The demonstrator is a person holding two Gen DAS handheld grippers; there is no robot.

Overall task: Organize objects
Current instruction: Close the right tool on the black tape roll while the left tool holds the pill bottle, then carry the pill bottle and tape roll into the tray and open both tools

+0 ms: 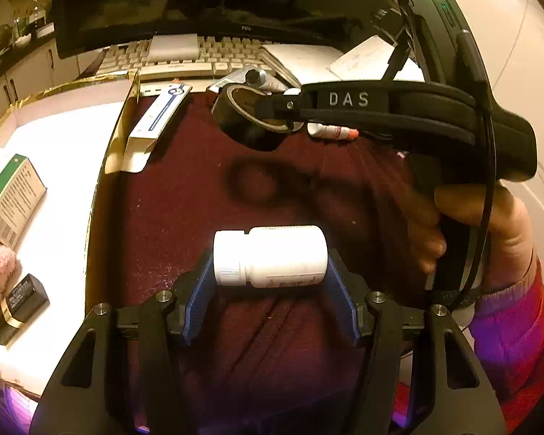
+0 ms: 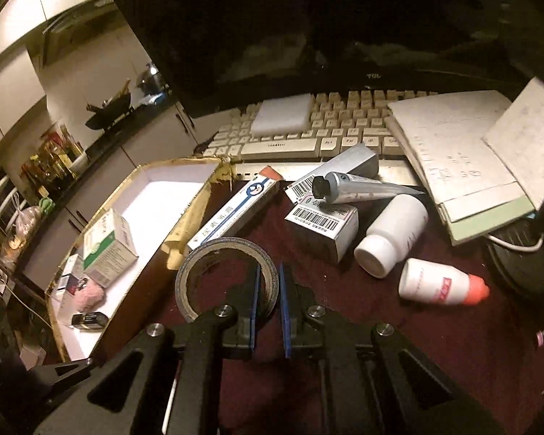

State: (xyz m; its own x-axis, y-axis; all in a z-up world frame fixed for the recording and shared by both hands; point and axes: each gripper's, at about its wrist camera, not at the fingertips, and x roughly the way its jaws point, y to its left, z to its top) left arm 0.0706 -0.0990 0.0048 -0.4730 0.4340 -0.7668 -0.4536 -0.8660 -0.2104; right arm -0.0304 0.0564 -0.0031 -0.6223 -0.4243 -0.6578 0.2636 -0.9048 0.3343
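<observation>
My left gripper [image 1: 270,259] is shut on a white pill bottle [image 1: 270,255], held sideways above the maroon table cloth [image 1: 185,199]. My right gripper [image 2: 269,272] is shut on the rim of a black tape roll [image 2: 199,253]; it also shows in the left wrist view [image 1: 243,123], held above the cloth. The white box with gold edges [image 2: 156,195] lies to the left and holds a green and white carton [image 2: 108,246], a pink fluffy thing [image 2: 89,295] and a small black box [image 2: 89,320].
On the cloth lie a blue and white carton [image 2: 232,214], a barcode carton [image 2: 322,224], a silver tube [image 2: 359,185], a white bottle [image 2: 391,239] and a white bottle with an orange cap [image 2: 442,284]. A keyboard [image 2: 344,123], notebooks [image 2: 464,159] and a monitor [image 2: 308,29] stand behind.
</observation>
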